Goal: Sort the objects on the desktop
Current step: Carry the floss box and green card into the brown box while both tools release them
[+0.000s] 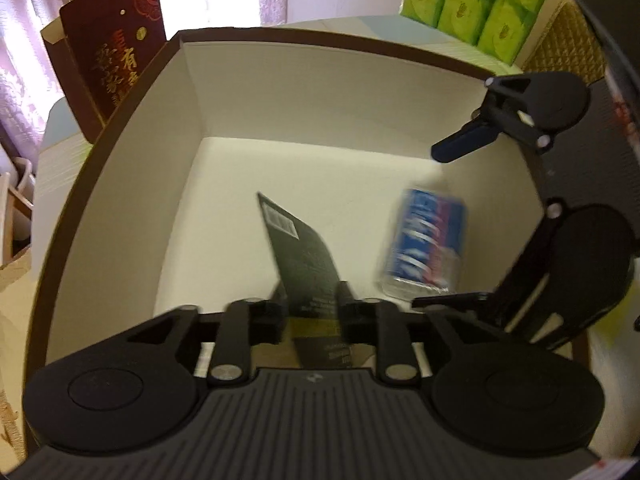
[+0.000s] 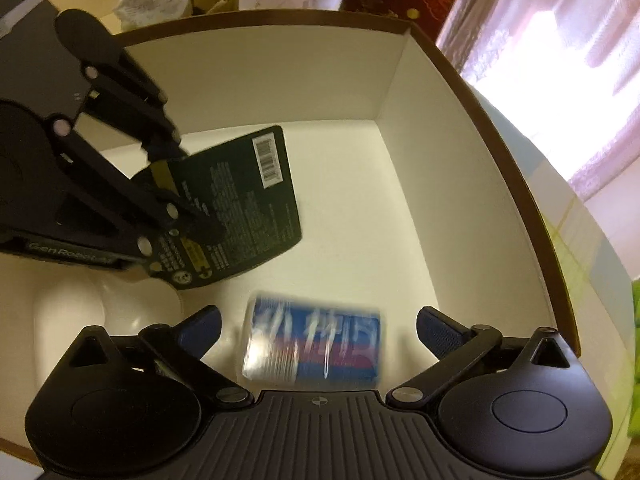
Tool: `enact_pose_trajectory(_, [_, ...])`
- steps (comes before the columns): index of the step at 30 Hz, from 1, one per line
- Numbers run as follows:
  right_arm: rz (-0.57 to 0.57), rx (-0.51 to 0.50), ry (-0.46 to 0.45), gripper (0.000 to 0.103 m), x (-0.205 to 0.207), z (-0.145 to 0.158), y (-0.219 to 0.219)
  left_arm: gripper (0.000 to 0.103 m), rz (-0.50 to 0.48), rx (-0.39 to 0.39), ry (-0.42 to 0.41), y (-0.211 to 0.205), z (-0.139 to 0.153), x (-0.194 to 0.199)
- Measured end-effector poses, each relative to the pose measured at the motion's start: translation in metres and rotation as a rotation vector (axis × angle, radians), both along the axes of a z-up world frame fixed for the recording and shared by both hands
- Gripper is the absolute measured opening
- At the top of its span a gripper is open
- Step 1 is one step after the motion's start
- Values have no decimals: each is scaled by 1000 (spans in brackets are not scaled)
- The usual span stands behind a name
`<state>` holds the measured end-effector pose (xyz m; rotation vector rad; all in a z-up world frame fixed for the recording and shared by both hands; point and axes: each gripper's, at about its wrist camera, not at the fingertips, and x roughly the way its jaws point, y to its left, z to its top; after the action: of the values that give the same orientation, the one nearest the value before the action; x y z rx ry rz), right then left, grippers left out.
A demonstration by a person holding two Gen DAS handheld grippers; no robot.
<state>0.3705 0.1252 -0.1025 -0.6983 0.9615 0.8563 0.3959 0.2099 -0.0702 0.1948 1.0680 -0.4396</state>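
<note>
While the left gripper (image 1: 310,312) clamps the dark card (image 1: 300,252), long axis toward eleven o'clock, the right gripper (image 2: 318,330) gapes wide over the blurred blue pack (image 2: 316,344).

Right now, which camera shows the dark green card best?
The right wrist view: the card shows its whole printed face and barcode, pinched by the left gripper. The left wrist view shows the card steeply foreshortened.
</note>
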Motion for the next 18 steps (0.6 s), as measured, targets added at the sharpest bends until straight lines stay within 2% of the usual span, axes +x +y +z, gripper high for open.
enact_pose_trajectory(1, [-1,3,-3,101,1,1,1,28,1,0,2,1,0,-1])
enact_pose_trajectory(3, [0,9,-2,101,3,3,1,38,10,7,-1,3,2,-2])
enact_pose_trajectory(4, [0,11,-5,101,2,4,1,47,16,13,-3,4,2,-3])
enact_pose_trajectory(9, [5,18,-12,101,-11,9,-6,50,38,19,-13,4,8,-6])
enact_pose_trajectory(12, [8,25,-11,101,-19,11,-7,55,51,25,-18,5,11,-8])
enact_pose_trajectory(14, [7,33,-12,101,-22,12,-9,64,58,27,-23,6,15,-10])
enact_pose_trajectory(18, [8,49,-3,101,-24,11,-13,66,81,22,-29,8,22,-15])
